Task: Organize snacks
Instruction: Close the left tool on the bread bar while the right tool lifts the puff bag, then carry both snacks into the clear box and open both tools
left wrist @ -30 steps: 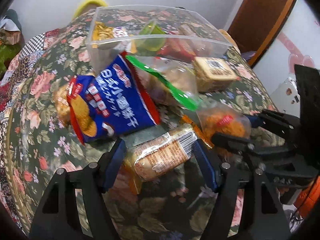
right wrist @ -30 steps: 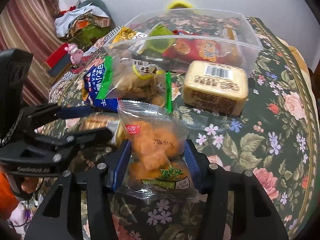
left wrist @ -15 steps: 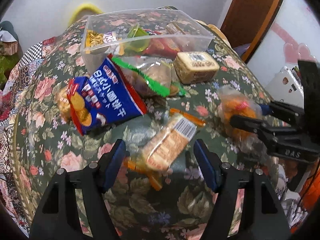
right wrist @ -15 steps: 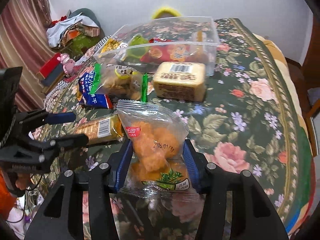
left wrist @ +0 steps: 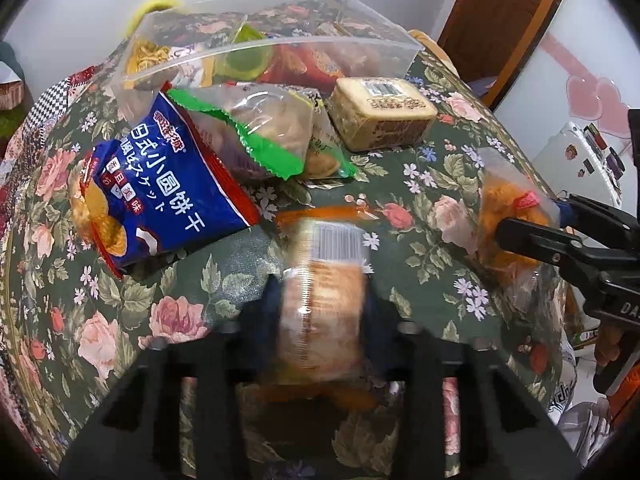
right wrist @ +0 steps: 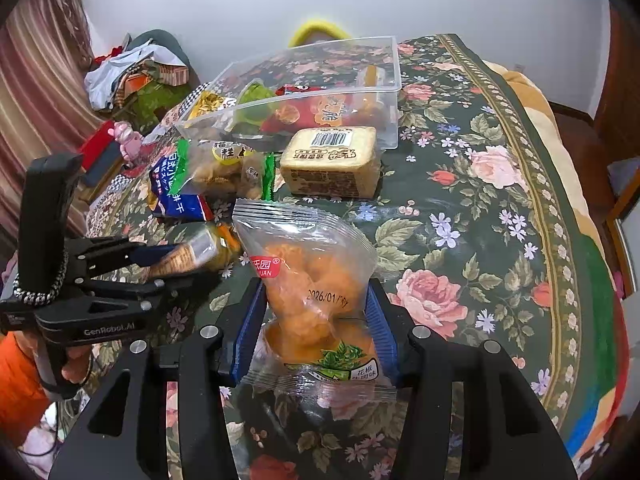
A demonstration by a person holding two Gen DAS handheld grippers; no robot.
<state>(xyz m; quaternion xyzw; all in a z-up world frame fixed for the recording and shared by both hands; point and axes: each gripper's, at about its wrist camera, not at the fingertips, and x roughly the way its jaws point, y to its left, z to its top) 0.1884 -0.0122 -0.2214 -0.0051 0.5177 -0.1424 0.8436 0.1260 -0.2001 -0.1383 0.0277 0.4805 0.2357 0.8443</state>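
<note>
Both grippers are loaded at once, which looks like a way to save a trip to the box. The right gripper (right wrist: 316, 332) has its blue pads pressed into the lower half of a clear bag of orange fried snacks (right wrist: 310, 280), so the crimped top stands up free and the bag hangs clear of the floral tablecloth (right wrist: 500, 216). The left gripper (left wrist: 320, 312) is closed around a biscuit pack with an orange wrapper (left wrist: 322, 304), gripped across its width; that view is smeared with motion, so I can't say how firmly it sits. The clear plastic storage box (right wrist: 394, 92) waits at the far end of the table, already holding a green jelly cup (right wrist: 256, 102) and a red snack bag (right wrist: 320, 110). Lying loose in front of it are a blue biscuit bag (left wrist: 168, 196), a green-edged bag of pastries (left wrist: 264, 132) resting partly on top of it, and a tan wrapped cake block (left wrist: 380, 116) just beside the box wall, presumably next in line
</note>
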